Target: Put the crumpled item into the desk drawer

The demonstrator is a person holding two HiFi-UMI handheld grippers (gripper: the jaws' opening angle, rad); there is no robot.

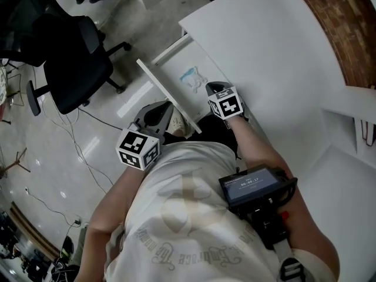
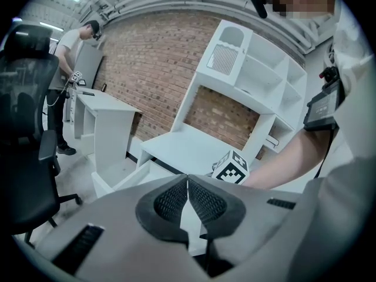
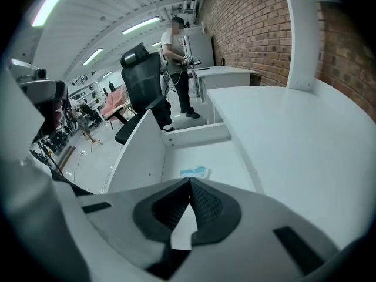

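Observation:
The crumpled item [image 1: 192, 78], a small pale-blue wad, lies on the floor of the open desk drawer [image 1: 170, 97]. In the right gripper view the crumpled item [image 3: 194, 172] rests loose in the drawer [image 3: 220, 154], just beyond the jaw tips and apart from them. My right gripper [image 1: 214, 87] hangs above the drawer's near end, shut and empty; my right gripper [image 3: 189, 181] shows its jaws meeting at the tips. My left gripper [image 1: 157, 114] hovers outside the drawer front, also shut with nothing in it. In its own view my left gripper [image 2: 187, 178] has closed jaws.
The white desk top [image 1: 276, 51] spans the right, with a shelf unit [image 2: 252, 69] on it against a brick wall. A black office chair [image 1: 70, 63] stands on the floor to the left, among cables. Another person [image 3: 176, 63] stands at a second desk [image 2: 103, 113] further off.

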